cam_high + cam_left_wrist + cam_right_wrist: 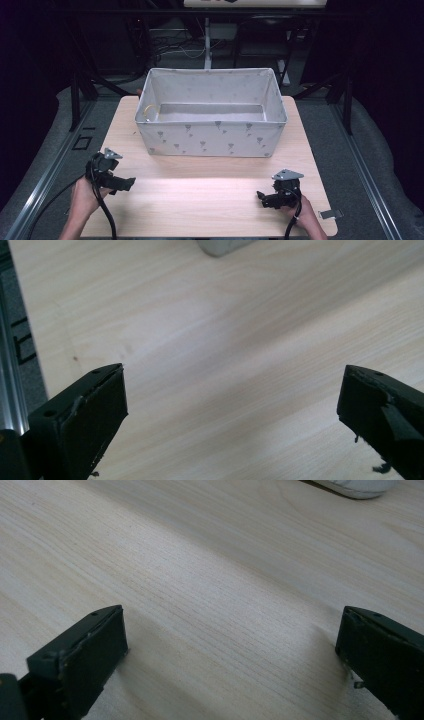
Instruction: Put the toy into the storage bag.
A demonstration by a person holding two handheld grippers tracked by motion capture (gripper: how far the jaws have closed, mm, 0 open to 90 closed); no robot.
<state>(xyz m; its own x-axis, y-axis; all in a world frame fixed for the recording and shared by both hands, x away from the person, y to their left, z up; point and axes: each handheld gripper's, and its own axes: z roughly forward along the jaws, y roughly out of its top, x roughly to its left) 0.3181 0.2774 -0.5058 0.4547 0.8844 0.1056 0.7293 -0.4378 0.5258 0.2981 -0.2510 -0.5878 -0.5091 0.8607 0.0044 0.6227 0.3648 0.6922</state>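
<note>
A grey fabric bin (pixel 210 136) with a small dark pattern stands at the back middle of the light wooden table (pixel 200 200). Inside it, at the left end, lies a small yellowish ring-like thing (pixel 148 111), too small to identify. My left gripper (pixel 129 183) is held low over the table's front left, jaws pointing right. In the left gripper view it (pixel 232 390) is open wide over bare wood. My right gripper (pixel 260 196) hovers at the front right, pointing left. Its own view shows it (pixel 231 630) open wide too, with nothing between the jaws.
A corner of the bin (pixel 220 246) shows at the top of the left gripper view, and likewise (pixel 360 486) in the right gripper view. A metal rail (pixel 10 390) runs along the table's left edge. A small metal clip (pixel 331 214) lies at the front right corner.
</note>
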